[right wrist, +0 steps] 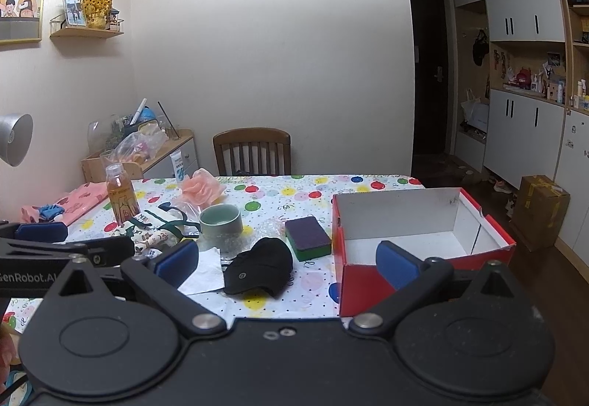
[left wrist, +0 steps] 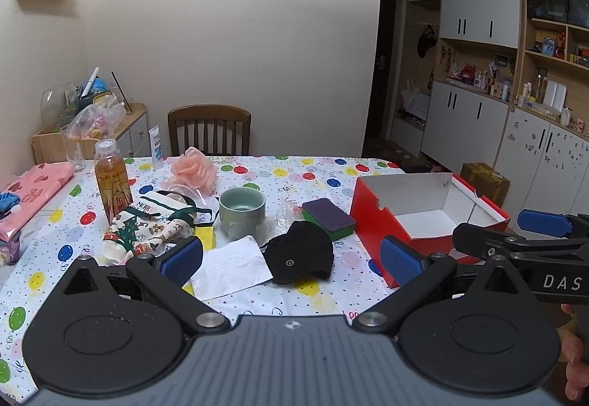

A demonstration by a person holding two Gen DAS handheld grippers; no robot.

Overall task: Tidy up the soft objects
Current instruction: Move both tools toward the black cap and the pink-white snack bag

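A black cloth cap lies near the table's front edge. Behind it sit a purple-green sponge, a pink bath pouf, a Christmas-print cloth bag and a white tissue. An empty red box stands open at the right. My left gripper is open above the cap. My right gripper is open, by the box's front wall.
A green ceramic cup, a tea bottle, a glass and a tube stand on the balloon-print tablecloth. A pink cloth lies far left. A chair is behind the table.
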